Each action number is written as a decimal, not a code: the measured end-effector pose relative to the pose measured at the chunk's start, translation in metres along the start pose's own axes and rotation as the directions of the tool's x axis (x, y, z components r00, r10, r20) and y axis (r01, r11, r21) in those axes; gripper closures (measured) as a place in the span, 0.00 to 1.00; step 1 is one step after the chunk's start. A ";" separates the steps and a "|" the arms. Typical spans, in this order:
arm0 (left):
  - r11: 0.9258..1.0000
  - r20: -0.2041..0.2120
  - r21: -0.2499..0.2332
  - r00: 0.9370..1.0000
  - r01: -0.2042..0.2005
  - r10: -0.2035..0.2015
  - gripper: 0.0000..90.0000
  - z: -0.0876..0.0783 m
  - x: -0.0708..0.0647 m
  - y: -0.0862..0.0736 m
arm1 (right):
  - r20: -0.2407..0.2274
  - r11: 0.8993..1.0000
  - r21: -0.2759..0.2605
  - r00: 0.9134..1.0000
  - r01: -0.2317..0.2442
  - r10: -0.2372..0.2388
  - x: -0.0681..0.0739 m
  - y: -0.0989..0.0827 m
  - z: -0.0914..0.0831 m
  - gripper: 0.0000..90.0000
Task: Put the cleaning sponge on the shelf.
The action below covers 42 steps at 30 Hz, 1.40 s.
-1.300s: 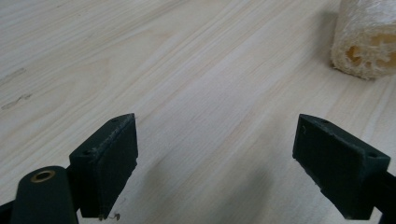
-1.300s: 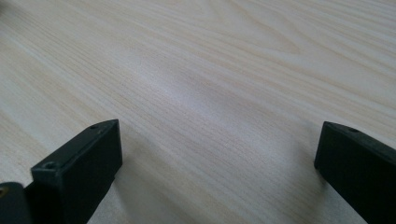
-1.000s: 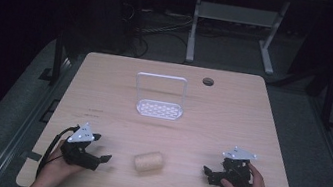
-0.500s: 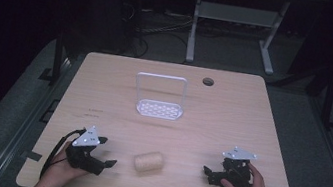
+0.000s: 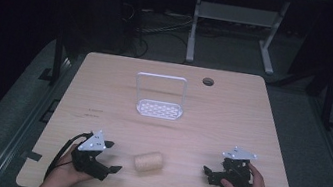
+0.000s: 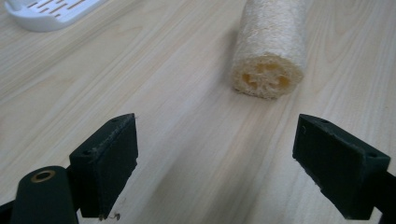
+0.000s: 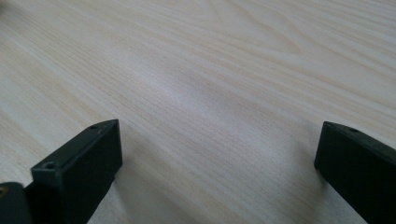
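From above, a short loofah roll lies on its side on the pale wooden table, near the front edge and between the two hands, closer to the left gripper than to the right gripper. Its long axis runs roughly across the table, left to right, tilted a little, with the nearer cut end facing the left gripper. Farther back, well apart from it, stands a white soap dish with a tall wire loop. Both grippers rest low at the table, each in a hand, and neither holds anything. Along the left gripper, the jaws stand wide apart with bare wood between them, and the loofah sits just ahead, its porous cut face turned this way and its length running away from the camera; a corner of the dish shows at the top left. It looks light, dry and springy, rough enough not to slip, so I'd take it across the middle of its round flank with a gentle squeeze. Along the right gripper, the jaws are likewise wide open over empty tabletop.
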State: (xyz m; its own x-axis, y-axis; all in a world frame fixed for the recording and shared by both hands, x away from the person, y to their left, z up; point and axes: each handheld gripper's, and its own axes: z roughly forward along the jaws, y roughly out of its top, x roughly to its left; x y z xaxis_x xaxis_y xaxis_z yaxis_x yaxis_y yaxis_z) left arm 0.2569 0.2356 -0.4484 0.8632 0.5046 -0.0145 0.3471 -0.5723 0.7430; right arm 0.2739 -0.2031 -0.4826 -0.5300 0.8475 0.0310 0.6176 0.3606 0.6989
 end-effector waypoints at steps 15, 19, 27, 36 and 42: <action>0.999 0.051 -0.005 0.998 -0.045 0.046 0.15 0.008 -0.012 0.014 | 0.000 1.000 0.000 1.000 0.001 -0.001 0.000 0.000 0.000 0.01; 0.998 0.065 -0.001 0.996 -0.063 0.063 0.15 0.010 -0.014 0.021 | 0.000 1.000 0.000 1.000 -0.001 0.001 0.000 0.000 0.000 0.01; 0.997 0.076 0.000 0.994 -0.079 0.078 0.15 0.012 -0.014 0.032 | 0.000 1.000 -0.002 1.000 -0.001 0.001 0.000 0.000 0.000 0.01; 0.996 0.084 0.016 0.992 -0.093 0.091 0.15 0.017 -0.015 0.040 | 0.001 1.000 -0.002 1.000 0.001 -0.001 0.000 0.000 0.000 0.01; 0.995 0.093 0.027 0.991 -0.100 0.097 0.15 0.022 -0.015 0.047 | 0.000 1.000 -0.001 1.000 0.001 -0.001 0.000 0.000 0.000 0.01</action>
State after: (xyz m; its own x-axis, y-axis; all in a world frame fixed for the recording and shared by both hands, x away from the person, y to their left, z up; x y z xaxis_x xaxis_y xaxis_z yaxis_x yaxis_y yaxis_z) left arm 0.2685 0.1869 -0.4275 0.9230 0.3849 -0.0045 0.2691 -0.6368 0.7225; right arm 0.2739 -0.2032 -0.4827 -0.5307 0.8470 0.0301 0.6163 0.3612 0.6998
